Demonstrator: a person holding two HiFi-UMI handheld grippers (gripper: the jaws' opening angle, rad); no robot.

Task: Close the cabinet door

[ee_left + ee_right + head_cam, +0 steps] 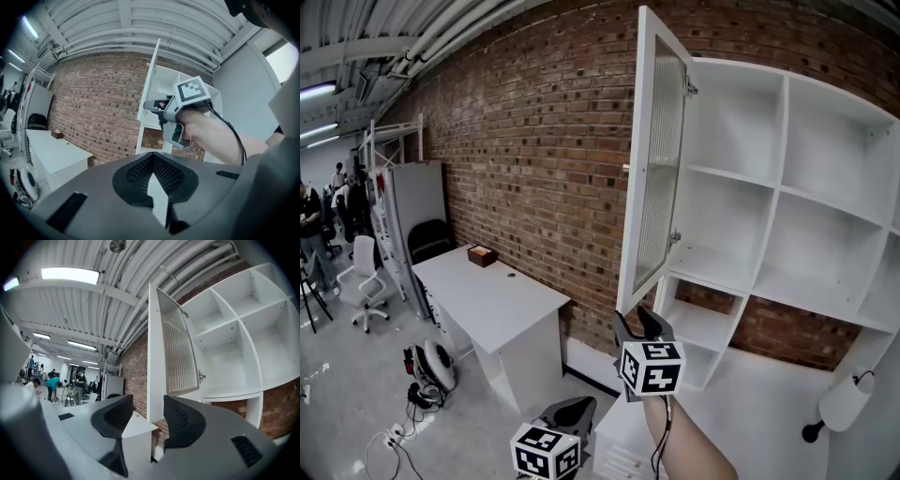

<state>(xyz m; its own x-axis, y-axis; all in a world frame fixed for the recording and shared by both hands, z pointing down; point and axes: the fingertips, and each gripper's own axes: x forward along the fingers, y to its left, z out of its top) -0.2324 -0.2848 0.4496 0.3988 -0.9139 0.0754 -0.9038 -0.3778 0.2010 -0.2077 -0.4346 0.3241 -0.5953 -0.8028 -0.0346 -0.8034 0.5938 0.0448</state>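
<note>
The white cabinet (778,187) hangs on the brick wall, and its ribbed-glass door (654,159) stands swung wide open toward me. My right gripper (637,323), held level, is just below the door's lower free corner. In the right gripper view its jaws (147,401) stand apart, and the door's free edge (157,357) shows through the gap, touching neither pad. My left gripper (572,408) hangs low and left of the right one, holding nothing. In the left gripper view its jaws (152,157) meet at the tips, and the right gripper (157,105) shows ahead beside the door (149,79).
A white desk (487,295) with a small brown box (482,255) stands against the brick wall (544,141) left of the cabinet. A fan and cables (427,370) lie on the floor. A white lower unit (750,403) sits under the shelves. Chairs and people are far left.
</note>
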